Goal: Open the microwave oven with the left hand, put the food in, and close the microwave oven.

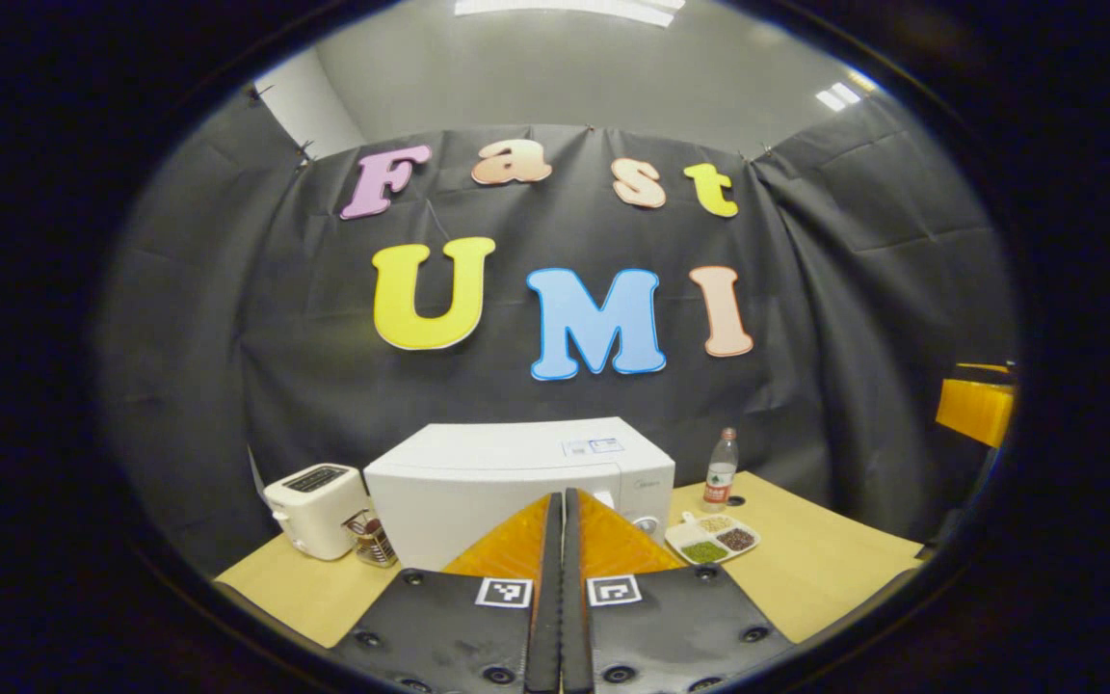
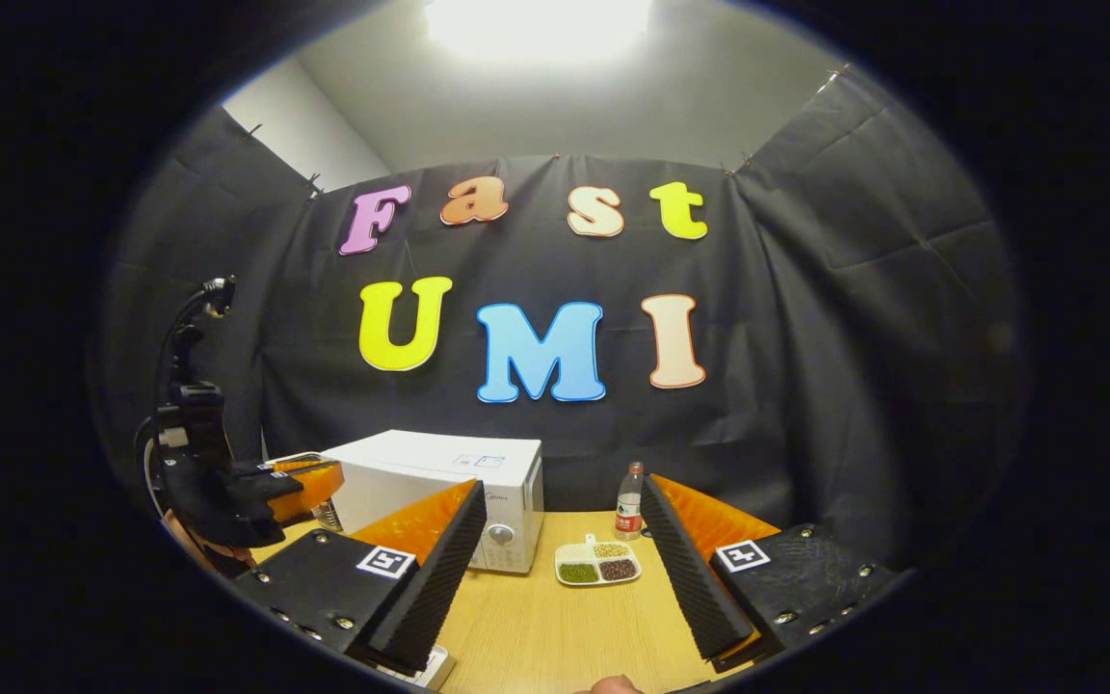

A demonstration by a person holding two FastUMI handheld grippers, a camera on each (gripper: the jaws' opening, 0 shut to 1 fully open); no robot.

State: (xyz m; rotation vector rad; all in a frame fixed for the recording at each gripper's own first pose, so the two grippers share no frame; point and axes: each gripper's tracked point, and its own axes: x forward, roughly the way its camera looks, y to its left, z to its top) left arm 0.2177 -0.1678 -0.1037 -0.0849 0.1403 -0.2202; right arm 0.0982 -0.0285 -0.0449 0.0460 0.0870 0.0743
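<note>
A white microwave oven stands at the back of the wooden table with its door closed; it also appears in the right gripper view. To its right lies a white divided plate of food holding green, brown and pale grains. My left gripper is shut with nothing between its fingers, held short of the microwave's front. It also appears far left in the right gripper view. My right gripper stands open above the table, the plate lying beyond its fingers.
A white toaster and a small wire holder sit left of the microwave. A clear bottle with a red label stands behind the plate. The light wooden table spreads in front.
</note>
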